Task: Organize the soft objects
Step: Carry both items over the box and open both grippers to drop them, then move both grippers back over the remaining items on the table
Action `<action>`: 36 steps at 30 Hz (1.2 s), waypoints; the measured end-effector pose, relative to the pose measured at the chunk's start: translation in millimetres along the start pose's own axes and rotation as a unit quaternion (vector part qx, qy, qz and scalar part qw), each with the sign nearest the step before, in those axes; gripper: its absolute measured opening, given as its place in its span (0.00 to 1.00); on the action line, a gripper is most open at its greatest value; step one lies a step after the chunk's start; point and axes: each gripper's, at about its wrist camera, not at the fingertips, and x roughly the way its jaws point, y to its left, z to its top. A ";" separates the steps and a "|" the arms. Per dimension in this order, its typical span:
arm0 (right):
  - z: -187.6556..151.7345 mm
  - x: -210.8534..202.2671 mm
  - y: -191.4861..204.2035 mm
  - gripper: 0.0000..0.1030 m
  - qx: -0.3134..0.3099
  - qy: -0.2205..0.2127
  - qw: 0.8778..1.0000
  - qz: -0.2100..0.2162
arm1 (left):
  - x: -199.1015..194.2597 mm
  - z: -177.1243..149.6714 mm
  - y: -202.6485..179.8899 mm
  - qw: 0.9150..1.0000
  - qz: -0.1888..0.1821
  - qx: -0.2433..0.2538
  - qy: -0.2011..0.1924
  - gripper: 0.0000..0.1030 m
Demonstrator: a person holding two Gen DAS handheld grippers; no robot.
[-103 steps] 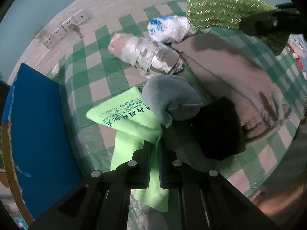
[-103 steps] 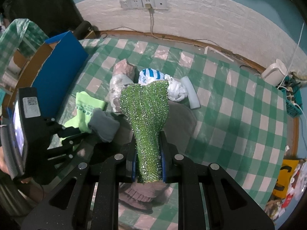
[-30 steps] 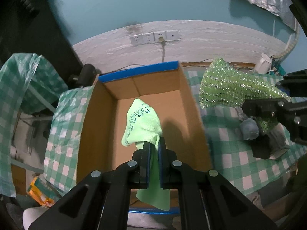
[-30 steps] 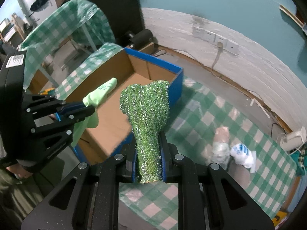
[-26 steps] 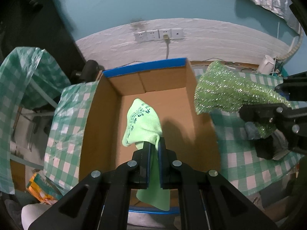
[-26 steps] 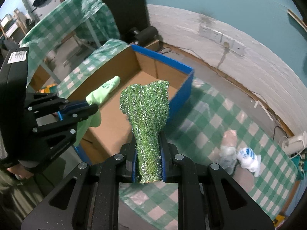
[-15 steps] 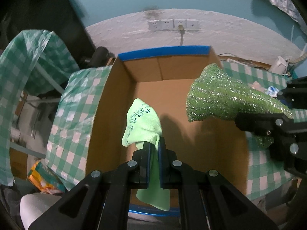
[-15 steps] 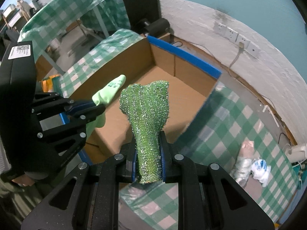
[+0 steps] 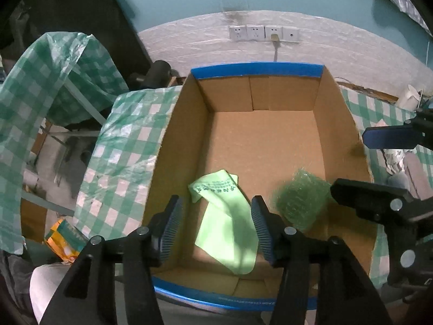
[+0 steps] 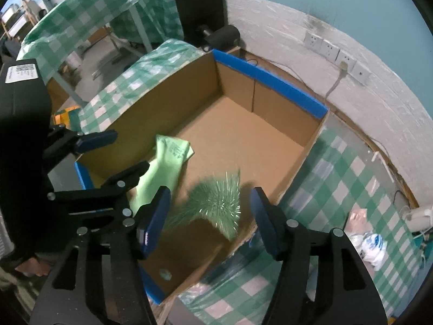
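Both tongs are seen spread wide above the cardboard box [image 9: 335, 124], and nothing is gripped by either. The left tongs [image 9: 216, 224] are held over the near end of the box, their ribbed blue pads [image 9: 170, 224] parted on either side of the lime-green cloth [image 9: 227, 224], which is found lying on the box floor at the near left, printed lettering turned up. Just to its right, the glittery green scrubbing cloth [image 9: 297, 205] is seen bunched against the right wall of the box. From the right wrist view, that sparkly cloth [image 10: 216, 203] is caught blurred between the parted pads of the right tongs [image 10: 211, 216]; whether it is touching the floor cannot be told. The lime-green cloth [image 10: 162, 168] is shown to its left, beside the left tongs [image 10: 108, 157].

The box, trimmed with blue tape at its far and near rims, is set beside the green-checked surface [image 10: 338, 189]. On that surface, well apart at the right, a white and blue plastic bag [image 10: 373, 246] is visible. A row of wall sockets [image 9: 263, 33] is seen beyond the far rim.
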 end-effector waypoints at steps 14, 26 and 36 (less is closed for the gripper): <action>-9.0 -14.3 -15.9 0.62 0.024 -0.004 1.000 -0.008 | -15.1 2.9 -15.5 1.000 -0.003 0.021 -0.017 0.57; -31.1 -38.9 -43.1 0.62 0.047 -0.018 0.998 -0.029 | -34.7 14.3 -50.8 0.998 -0.017 0.051 -0.037 0.58; -60.4 -61.0 -77.9 0.66 0.078 -0.029 0.995 -0.051 | -50.0 19.7 -93.6 0.994 -0.031 0.088 -0.052 0.63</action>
